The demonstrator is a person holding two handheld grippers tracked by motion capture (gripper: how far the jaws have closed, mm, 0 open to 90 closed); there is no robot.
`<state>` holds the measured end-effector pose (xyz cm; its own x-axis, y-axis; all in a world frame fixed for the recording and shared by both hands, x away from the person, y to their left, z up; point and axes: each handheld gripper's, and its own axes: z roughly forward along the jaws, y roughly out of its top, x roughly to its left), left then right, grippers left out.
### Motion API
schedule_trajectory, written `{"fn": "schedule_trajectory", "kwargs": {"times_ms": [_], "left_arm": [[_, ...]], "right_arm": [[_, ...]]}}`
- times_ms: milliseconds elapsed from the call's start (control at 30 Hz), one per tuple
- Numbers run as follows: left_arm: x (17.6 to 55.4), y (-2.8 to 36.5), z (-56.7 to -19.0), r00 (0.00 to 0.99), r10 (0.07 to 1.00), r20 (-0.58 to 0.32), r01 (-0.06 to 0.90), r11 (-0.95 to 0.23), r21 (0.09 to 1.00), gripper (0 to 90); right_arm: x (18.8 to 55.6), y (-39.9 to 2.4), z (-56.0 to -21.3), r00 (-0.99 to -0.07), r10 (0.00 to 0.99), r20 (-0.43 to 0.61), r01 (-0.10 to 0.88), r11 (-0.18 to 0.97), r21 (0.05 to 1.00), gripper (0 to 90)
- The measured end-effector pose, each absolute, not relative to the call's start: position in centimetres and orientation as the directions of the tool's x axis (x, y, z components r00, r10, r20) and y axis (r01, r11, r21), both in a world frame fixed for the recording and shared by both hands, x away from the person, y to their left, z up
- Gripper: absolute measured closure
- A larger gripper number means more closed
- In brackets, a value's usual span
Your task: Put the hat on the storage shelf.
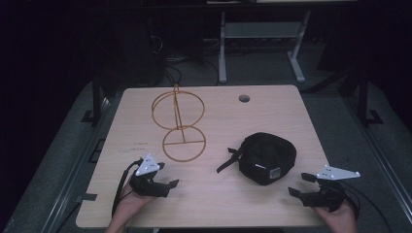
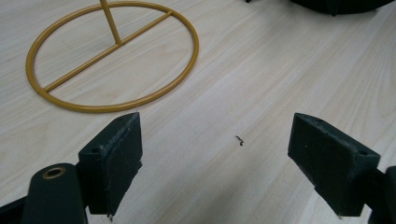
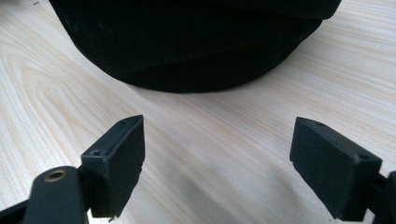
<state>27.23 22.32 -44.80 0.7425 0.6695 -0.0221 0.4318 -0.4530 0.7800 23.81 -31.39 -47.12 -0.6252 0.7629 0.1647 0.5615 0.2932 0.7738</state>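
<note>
Both the left gripper (image 1: pixel 167 186) and right gripper (image 1: pixel 300 186) are idling wide open at the near edge, facing a soft, light-looking black cap (image 1: pixel 267 156) lying right of the wire stand (image 1: pixel 179 122), probably best pinched by its rim.

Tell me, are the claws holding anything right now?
No, nothing is held. The left claw is open over bare table, and the right claw is open just short of the black cap.
</note>
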Motion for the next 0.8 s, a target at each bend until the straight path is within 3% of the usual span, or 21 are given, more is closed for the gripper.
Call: {"fn": "schedule_trajectory", "kwargs": {"times_ms": [800], "left_arm": [[26.5,19.4,-42.4,0.805,0.586,-0.092,0.409,-0.435,0.803,17.0]], "right_arm": [[23.4,-31.3,-46.9,-0.637,0.75,0.177,0.554,0.285,0.782,17.8]]}}
